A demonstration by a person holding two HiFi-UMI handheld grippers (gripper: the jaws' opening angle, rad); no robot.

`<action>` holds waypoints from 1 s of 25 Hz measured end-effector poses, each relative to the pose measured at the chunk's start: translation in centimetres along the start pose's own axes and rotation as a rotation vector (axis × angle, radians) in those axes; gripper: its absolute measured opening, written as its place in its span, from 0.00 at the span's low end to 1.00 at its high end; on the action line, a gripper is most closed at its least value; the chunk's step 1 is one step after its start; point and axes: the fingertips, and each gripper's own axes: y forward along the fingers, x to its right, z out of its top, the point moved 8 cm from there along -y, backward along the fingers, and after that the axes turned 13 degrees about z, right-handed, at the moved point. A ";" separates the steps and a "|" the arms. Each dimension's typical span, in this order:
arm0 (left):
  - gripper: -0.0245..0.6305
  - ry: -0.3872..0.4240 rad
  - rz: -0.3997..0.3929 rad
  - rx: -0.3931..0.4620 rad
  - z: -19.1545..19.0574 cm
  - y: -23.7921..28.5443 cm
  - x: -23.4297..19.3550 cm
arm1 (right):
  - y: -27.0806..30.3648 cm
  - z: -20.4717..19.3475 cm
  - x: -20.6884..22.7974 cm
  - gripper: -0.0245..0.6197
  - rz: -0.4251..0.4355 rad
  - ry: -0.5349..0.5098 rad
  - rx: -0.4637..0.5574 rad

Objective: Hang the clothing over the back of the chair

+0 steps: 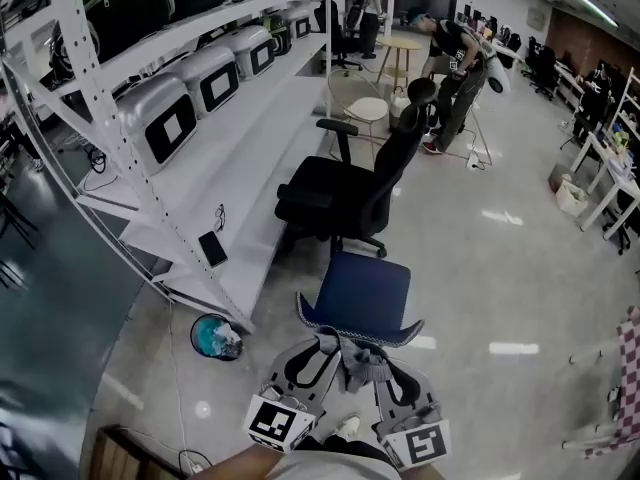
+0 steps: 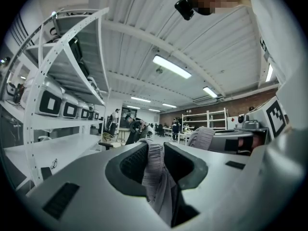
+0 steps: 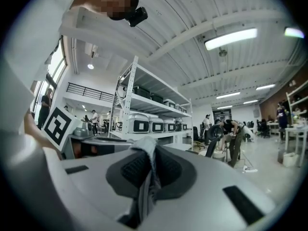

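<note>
In the head view a blue chair (image 1: 364,290) stands on the floor just ahead of me, its curved backrest top (image 1: 358,334) on the side nearest me. Grey clothing (image 1: 362,364) is bunched between my two grippers, right behind that backrest. My left gripper (image 1: 325,342) is shut on a ribbed grey fold (image 2: 155,170), which fills the jaws in the left gripper view (image 2: 155,150). My right gripper (image 1: 380,361) is shut on another part of the same cloth (image 3: 147,174), which stands up between its pads in the right gripper view (image 3: 148,159). Both grippers point level.
A black office chair (image 1: 345,193) stands beyond the blue one. White shelving (image 1: 215,183) with grey cases runs along the left, with a phone (image 1: 212,249) on its low shelf. A teal bin (image 1: 215,336) sits on the floor at its foot. People (image 1: 455,78) stand far back.
</note>
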 end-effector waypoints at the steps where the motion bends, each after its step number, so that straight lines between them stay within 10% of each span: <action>1: 0.20 0.004 0.023 -0.002 0.0 0.3 -0.4 | 0.1 -0.1 0.7 0.08 0.006 0.002 0.001; 25: 0.20 -0.002 -0.041 -0.010 0.7 9.5 -8.2 | 7.1 1.0 8.7 0.08 -0.107 -0.034 -0.002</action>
